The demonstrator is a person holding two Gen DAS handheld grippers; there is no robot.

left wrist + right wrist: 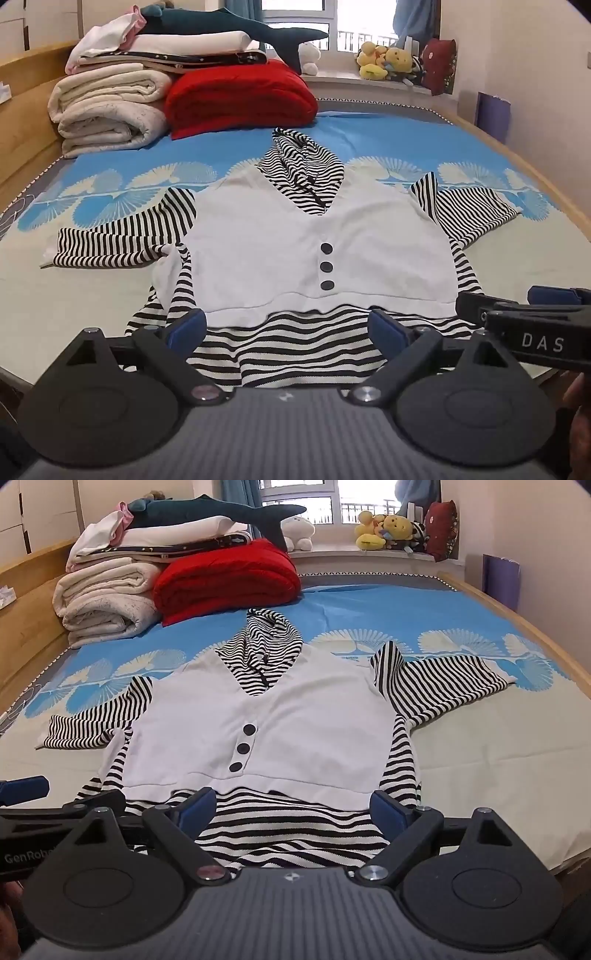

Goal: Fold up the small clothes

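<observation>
A small hooded top (280, 243) lies flat on the bed, front up: white body with three dark buttons (326, 266), black-and-white striped hood (303, 170), sleeves spread to both sides and a striped hem nearest me. It also shows in the right wrist view (295, 720). My left gripper (288, 328) is open and empty, hovering over the hem's left part. My right gripper (291, 806) is open and empty over the hem's right part. Each gripper shows at the edge of the other's view: the right gripper (532, 325) and the left gripper (40, 808).
Folded white quilts (107, 110) and a red blanket (240, 96) are stacked at the bed's far left, with a plush shark (236, 29) on top. Plush toys (388, 59) sit on the windowsill. The wooden bed frame (517, 155) runs along the right.
</observation>
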